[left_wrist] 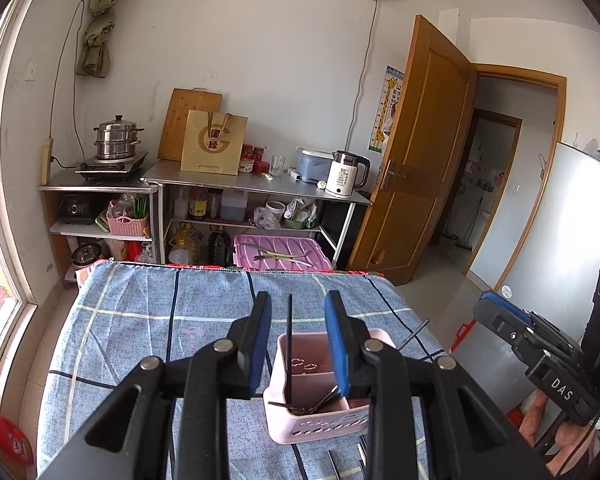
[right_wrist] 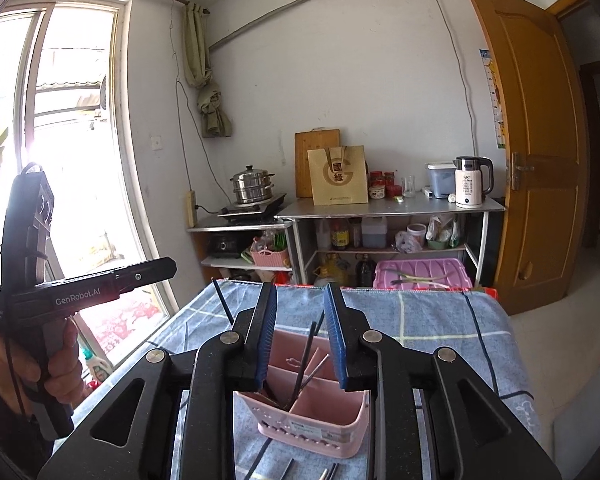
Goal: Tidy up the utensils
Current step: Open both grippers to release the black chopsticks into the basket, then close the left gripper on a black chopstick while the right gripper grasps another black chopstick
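chopsticks (right_wrist: 305, 364) in caddy (right_wrist: 320, 420), caddy on table (right_wrist: 440, 328)

Under the claw, a smooth pink plastic box (right_wrist: 320, 420) sits on soft blue checked cloth (right_wrist: 440, 320); shiny metal sticks (right_wrist: 306, 364) inside.

Table (left_wrist: 140, 320) is wearing a blue cloth with a pale and dark plaid pattern, covering its whole top. A pink utensil caddy (left_wrist: 316, 420) is standing upright on the cloth toward the near edge, divided into compartments, with dark chopsticks (right_wrist: 306, 364) leaning inside it. More thin utensils (left_wrist: 362, 454) are lying flat on the cloth just in front of the caddy; their type is unclear.
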